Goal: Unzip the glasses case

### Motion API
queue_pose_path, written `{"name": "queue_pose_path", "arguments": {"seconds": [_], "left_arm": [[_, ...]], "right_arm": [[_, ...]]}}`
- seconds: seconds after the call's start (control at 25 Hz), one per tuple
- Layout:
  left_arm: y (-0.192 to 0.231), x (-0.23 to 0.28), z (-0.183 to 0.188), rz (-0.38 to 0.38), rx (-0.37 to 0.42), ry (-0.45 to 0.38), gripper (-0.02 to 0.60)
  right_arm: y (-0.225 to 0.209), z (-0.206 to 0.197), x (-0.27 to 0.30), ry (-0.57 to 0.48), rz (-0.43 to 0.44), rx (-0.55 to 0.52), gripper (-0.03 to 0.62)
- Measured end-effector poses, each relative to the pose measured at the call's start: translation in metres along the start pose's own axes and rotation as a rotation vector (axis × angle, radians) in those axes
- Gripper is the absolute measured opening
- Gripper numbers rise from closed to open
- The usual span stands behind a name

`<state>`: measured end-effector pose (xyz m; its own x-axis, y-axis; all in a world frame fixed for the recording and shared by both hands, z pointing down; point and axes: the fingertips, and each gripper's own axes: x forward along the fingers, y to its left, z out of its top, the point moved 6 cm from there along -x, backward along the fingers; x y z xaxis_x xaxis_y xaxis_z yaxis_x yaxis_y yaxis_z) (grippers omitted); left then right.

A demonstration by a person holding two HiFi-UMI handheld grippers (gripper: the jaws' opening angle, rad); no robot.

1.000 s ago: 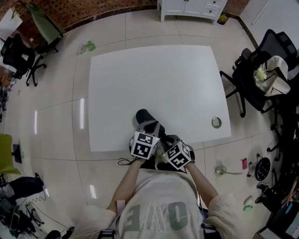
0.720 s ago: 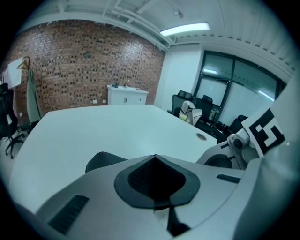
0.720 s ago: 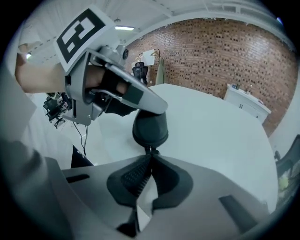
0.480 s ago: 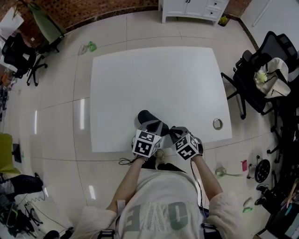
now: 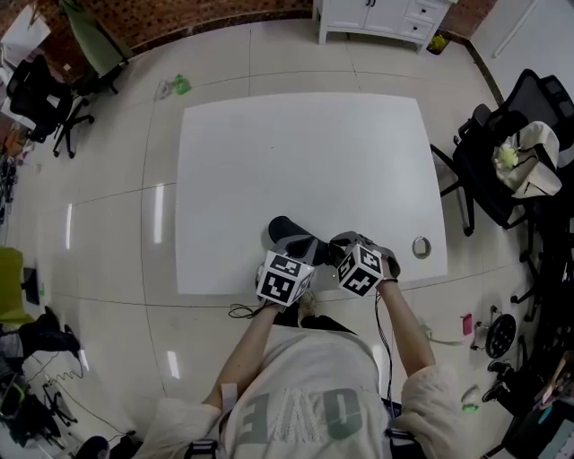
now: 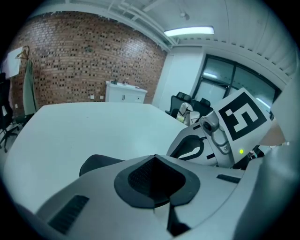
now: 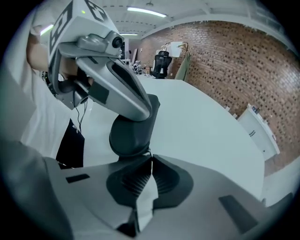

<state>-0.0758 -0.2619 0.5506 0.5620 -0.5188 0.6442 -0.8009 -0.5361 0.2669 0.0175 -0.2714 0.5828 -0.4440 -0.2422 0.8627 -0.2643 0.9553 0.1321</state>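
A black glasses case (image 5: 280, 227) lies near the front edge of the white table (image 5: 296, 143). My left gripper (image 5: 300, 244) is shut on its near end; in the right gripper view one left finger (image 7: 124, 91) lies over the dark rounded case (image 7: 129, 136). Just right of it, my right gripper (image 5: 336, 249) points left at the case. Its jaws (image 7: 150, 157) meet at the tips on a thin zipper pull at the case's edge. In the left gripper view the case (image 6: 96, 164) shows left of my shut jaws, and the right gripper (image 6: 190, 146) stands close on the right.
A small metal ring (image 5: 421, 246) lies near the table's front right corner. Black office chairs (image 5: 502, 161) stand to the right, and a white cabinet (image 5: 381, 13) stands beyond the far edge. The person stands against the front edge.
The right gripper has come up from below the table's front edge and moved forward and right, its jaws now at the case beside the left gripper. The left gripper has stayed on the case.
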Motion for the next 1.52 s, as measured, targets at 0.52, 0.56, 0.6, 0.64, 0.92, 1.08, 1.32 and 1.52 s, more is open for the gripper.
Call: {"name": "queue_pose_path", "arguments": {"seconds": [0.52, 0.56, 0.6, 0.64, 0.92, 1.08, 1.32, 1.52], "left_arm": [[0.019, -0.045, 0.015, -0.067, -0.299, -0.435, 0.003], [0.020, -0.056, 0.018, -0.064, -0.315, -0.503, 0.003], [0.022, -0.067, 0.021, -0.059, -0.324, -0.563, 0.003], [0.023, -0.079, 0.022, -0.053, -0.332, -0.617, 0.003], [0.006, -0.168, -0.003, -0.007, -0.400, -0.838, 0.003], [-0.015, -0.200, -0.026, -0.014, -0.375, -0.890, 0.003], [-0.080, -0.244, -0.089, -0.033, -0.311, -0.915, 0.003], [-0.174, -0.317, -0.182, -0.068, -0.271, -0.945, 0.003]], "right_arm": [[0.009, -0.005, -0.051, -0.322, -0.217, 0.446, 0.002], [0.006, -0.006, -0.064, -0.377, -0.240, 0.516, 0.002], [0.003, -0.008, -0.078, -0.441, -0.263, 0.594, 0.002], [-0.001, -0.010, -0.092, -0.514, -0.277, 0.680, 0.000], [0.025, -0.028, -0.154, -0.839, -0.227, 0.984, 0.000], [0.065, -0.047, -0.177, -0.889, -0.252, 0.991, 0.000], [0.165, -0.080, -0.210, -0.920, -0.274, 0.986, 0.000], [0.302, -0.101, -0.256, -0.983, -0.291, 0.979, 0.000]]}}
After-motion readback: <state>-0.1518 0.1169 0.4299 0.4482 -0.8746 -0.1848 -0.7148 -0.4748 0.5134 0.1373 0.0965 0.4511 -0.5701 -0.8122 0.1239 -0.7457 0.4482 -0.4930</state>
